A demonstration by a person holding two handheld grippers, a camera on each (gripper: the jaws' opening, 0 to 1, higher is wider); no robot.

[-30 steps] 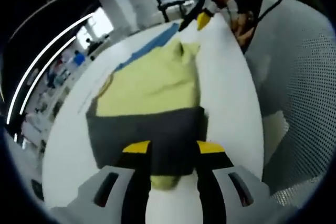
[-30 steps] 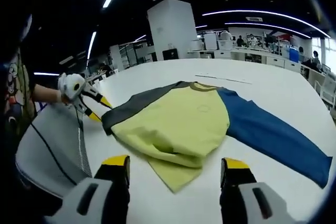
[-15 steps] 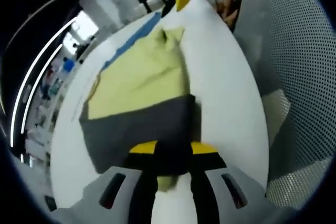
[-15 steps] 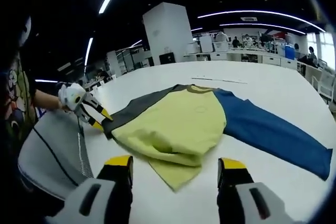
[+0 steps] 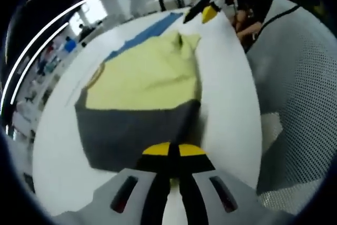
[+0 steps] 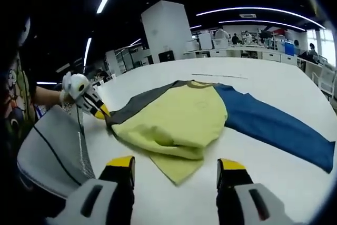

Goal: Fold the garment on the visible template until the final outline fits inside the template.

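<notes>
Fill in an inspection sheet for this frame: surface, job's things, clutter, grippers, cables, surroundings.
Surface: white table, a thin line marked beyond the garment.
Job's things: yellow shirt with grey and blue sleeves, lying partly folded; grey sleeve, blue sleeve spread out.
Clutter: nothing seen.
Grippers: left gripper shut on the grey sleeve's edge; right gripper open, short of the hem.
Cables: nothing seen.
Surroundings: grey mesh chair, office desks, ceiling light strips.

Lighting is bright and even, supplied by long white ceiling strip lights (image 6: 263,10). Shadows on the glossy white table (image 6: 274,175) are faint. Fisheye distortion bends the edges. The left gripper view is softly blurred throughout.
</notes>
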